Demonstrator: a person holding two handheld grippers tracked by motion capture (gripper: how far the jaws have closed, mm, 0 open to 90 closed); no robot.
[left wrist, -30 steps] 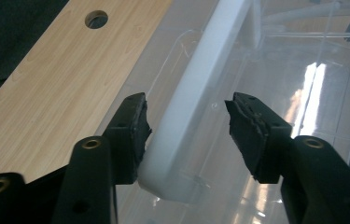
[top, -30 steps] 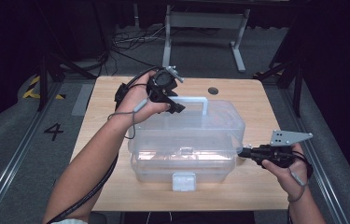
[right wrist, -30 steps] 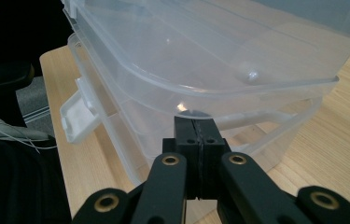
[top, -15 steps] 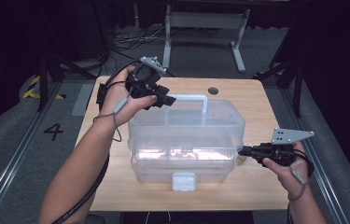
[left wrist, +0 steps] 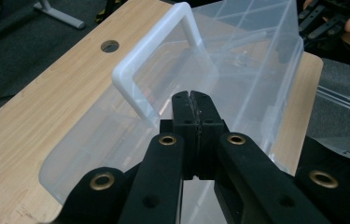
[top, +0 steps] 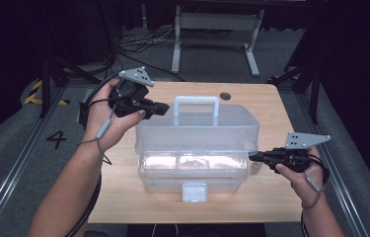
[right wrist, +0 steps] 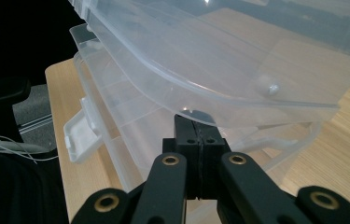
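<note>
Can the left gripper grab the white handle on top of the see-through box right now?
Probably yes, but not as it stands. The left gripper sits right beside the white handle with nothing between them, so the way looks free. Its jaws are shut and empty, so they would need to open first.

Storage box (top: 195, 163): clear plastic, rectangular, standing upright near the middle of the wooden surface (top: 271, 197). Lid (top: 197, 126): clear, raised partly open above the base, tilted. Handle (top: 196, 101): pale, square-cornered loop, standing up from the lid's top. Latch (top: 194, 191): white tab, hanging loose at the front of the base. Contents: divided compartments, blurred through the plastic.
</note>
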